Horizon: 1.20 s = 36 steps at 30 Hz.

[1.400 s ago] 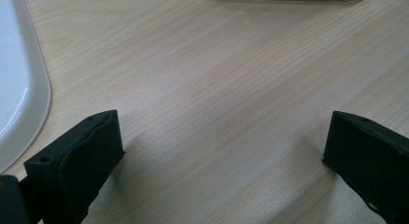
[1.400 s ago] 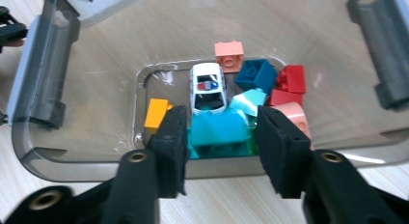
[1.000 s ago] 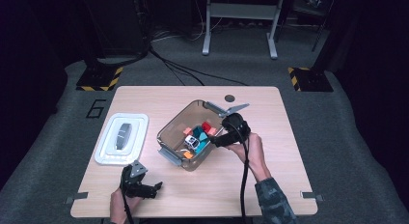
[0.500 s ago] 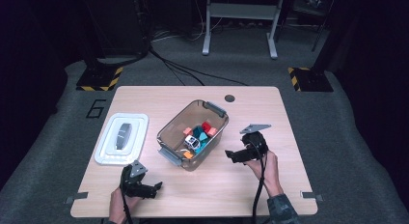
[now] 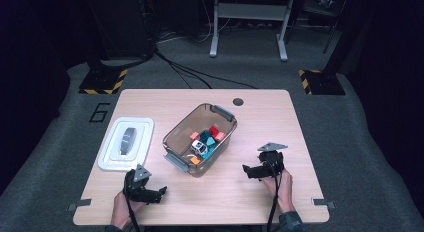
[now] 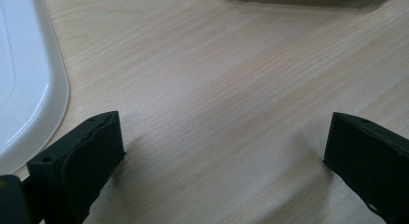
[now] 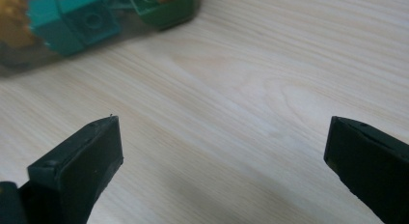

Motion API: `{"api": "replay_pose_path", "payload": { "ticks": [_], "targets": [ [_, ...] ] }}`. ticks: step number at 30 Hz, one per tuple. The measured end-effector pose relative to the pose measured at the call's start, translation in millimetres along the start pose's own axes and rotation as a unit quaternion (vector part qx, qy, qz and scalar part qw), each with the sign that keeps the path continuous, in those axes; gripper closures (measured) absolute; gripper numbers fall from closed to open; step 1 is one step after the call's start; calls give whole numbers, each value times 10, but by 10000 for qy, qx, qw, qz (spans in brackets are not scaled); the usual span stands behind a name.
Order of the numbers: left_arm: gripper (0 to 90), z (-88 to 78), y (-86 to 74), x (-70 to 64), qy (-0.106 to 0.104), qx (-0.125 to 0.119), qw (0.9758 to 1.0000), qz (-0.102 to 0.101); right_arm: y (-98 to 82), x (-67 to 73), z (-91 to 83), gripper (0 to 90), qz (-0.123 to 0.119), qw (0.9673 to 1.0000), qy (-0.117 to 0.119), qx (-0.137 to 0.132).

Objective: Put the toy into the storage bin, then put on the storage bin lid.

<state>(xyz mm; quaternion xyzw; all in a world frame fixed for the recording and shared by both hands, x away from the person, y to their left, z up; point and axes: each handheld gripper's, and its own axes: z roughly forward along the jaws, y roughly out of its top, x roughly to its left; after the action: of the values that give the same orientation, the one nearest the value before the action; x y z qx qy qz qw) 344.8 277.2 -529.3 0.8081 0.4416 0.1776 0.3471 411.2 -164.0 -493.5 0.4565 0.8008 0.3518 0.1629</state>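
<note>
Both of your 2 grippers, left (image 5: 161,192) and right (image 5: 246,170), gape empty; right has just been opening. Sweeping carelessly could knock the clear brown plastic bin (image 5: 176,141) of toys.

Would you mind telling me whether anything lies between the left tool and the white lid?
Nothing visible does. The left tool sits open on bare table just beside the white lid, with only wood between them.

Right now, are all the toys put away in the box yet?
Looks nearly done: the toys sit inside the clear box, and I see none loose on the table. In hand: nothing. The right tongs have just opened wide and the left tongs are open, both empty above bare wood. Probably left: the white lid lies beside the box, not on it.
</note>
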Motion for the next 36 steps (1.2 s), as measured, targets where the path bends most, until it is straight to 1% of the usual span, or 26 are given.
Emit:
{"api": "replay_pose_path", "payload": {
  "ticks": [1, 2, 3, 4, 5, 7, 9, 11, 12, 13, 15, 17, 18, 20, 21, 22, 23, 24, 25, 26, 28, 31, 32, 33, 34, 36],
  "targets": [
    [0, -13, 9, 17, -19, -28, 10000, -26, -35, -31, 17, 0, 7, 10000, -50, -3],
    [0, -29, 19, 33, -10, -52, 10000, -56, -58, -41, 29, 0, 109, 9999, -37, 21],
    [0, -45, 30, 50, -13, -117, 9999, -99, -84, -70, 42, 0, 91, 9999, -49, 39],
    [0, -45, 30, 50, -13, -117, 9999, -99, -84, -70, 42, 0, 91, 9999, -49, 39],
    [1, -66, 46, 73, -25, -155, 9997, -165, -140, -116, 80, 0, 153, 9999, -58, 53],
    [1, -110, 90, 130, 14, -216, 9996, -203, -176, -138, 101, 0, 168, 9998, -100, 33],
    [1, -133, 122, 169, 50, -269, 9993, -252, -206, -153, 120, 0, 233, 9997, -117, 34],
    [2, -161, 161, 217, 39, -261, 9993, -259, -229, -176, 130, 0, 226, 9996, -173, 3],
    [3, -165, 176, 234, 61, -326, 9990, -303, -236, -184, 132, 0, 233, 9995, -188, -57],
    [3, -179, 195, 258, 49, -328, 9989, -326, -245, -191, 132, 0, 270, 9994, -201, -54],
    [4, -199, 233, 308, 52, -305, 9988, -372, -256, -197, 146, 0, 253, 9994, -248, -56],
    [6, -208, 262, 359, 57, -340, 9986, -408, -269, -207, 162, 0, 181, 9993, -325, -14],
    [9, -211, 279, 399, 71, -358, 9983, -459, -278, -205, 171, 0, 240, 9992, -312, -7],
    [10, -222, 300, 456, 58, -364, 9978, -550, -281, -203, 169, 0, 232, 9992, -326, -23],
    [13, -226, 312, 490, 85, -367, 9977, -568, -283, -204, 172, 0, 222, 9992, -343, -26],
    [14, -224, 324, 530, 114, -391, 9973, -605, -287, -209, 177, 0, 162, 9993, -349, -11],
    [16, -227, 334, 567, 128, -387, 9972, -634, -292, -204, 182, 0, 89, 9991, -406, -20],
    [18, -235, 342, 602, 120, -396, 9968, -689, -298, -191, 186, 0, 86, 9991, -418, -20],
    [20, -244, 348, 636, 141, -399, 9965, -720, -297, -175, 189, 0, 96, 9987, -496, -20],
    [23, -243, 355, 666, 188, -436, 9962, -736, -303, -186, 186, 0, -12, 9989, -469, -27],
    [32, -258, 376, 736, 263, -408, 9963, -713, -300, -182, 190, 0, 52, 9988, -485, -30],
    [39, -274, 411, 846, 355, -420, 9954, -779, -295, -169, 191, 0, 138, 9987, -484, -14],
    [40, -274, 411, 846, 355, -420, 9954, -779, -295, -169, 191, 0, 138, 9987, -484, -14],
    [40, -277, 427, 899, 393, -421, 9950, -820, -295, -172, 193, 0, 111, 9988, -478, -25],
    [41, -280, 438, 936, 405, -385, 9948, -849, -298, -185, 189, 0, 13, 9990, -454, -1],
    [40, -258, 465, 1015, 544, -382, 9936, -916, -298, -181, 188, 0, 27, 9990, -450, 4]
  ]
}}
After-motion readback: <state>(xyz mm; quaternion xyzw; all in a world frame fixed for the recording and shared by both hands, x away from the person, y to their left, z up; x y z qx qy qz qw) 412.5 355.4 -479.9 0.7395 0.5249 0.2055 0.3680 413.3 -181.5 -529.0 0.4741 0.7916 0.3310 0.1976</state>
